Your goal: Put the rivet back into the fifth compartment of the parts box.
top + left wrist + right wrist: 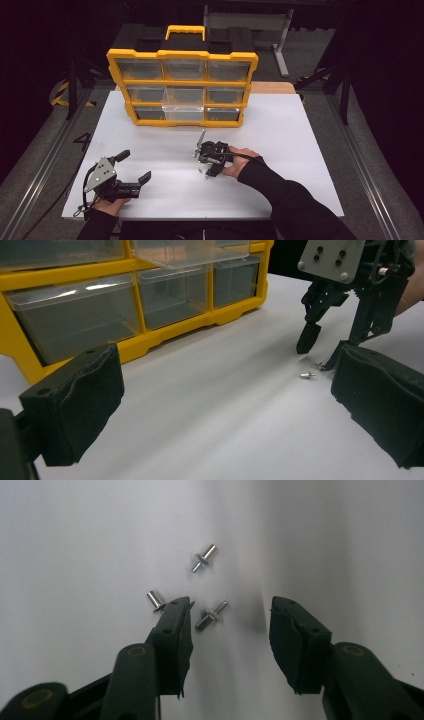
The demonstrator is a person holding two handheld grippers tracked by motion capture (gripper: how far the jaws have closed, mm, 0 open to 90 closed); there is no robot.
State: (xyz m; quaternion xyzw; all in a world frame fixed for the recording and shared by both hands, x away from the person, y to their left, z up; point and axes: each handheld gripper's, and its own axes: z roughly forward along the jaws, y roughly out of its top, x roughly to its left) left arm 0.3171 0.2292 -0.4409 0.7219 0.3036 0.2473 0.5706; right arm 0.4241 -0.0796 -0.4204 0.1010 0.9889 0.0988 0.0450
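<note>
At the near left of the white table [150, 150], the person's left hand [107, 204] holds the left gripper [135, 167], which carries a grey three-cornered plate on top. Its jaws stand wide apart with nothing between them, pointing toward the middle of the table. In the left gripper view the 2 black padded jaws frame bare table, with the drawer cabinet beyond them on the left and the other gripper beyond on the right.

Far from the person, at the table's far middle, stands a yellow drawer cabinet [182, 82] with a yellow carrying handle [185, 31] on top. It has 9 clear drawers in 3 rows of 3. The middle drawer [184, 107] is pulled out toward the person; the others look closed.

Right of centre, the person's right hand [240, 161], in a black sleeve, holds the right gripper [206, 165] tilted down at the table. Its jaws are open at a moderate width and hold nothing. In the right gripper view, 3 small metal pins lie on the table at the jaw tips. One pin [156, 600] lies just beside the tip of the jaw at the left of that view. A second pin [212, 616] lies between the 2 jaws, nearer the same jaw. The third pin [204, 558] lies beyond the tips, apart from both. In the left gripper view, one pin [307, 375] shows on the table below the right gripper's tips.
</note>
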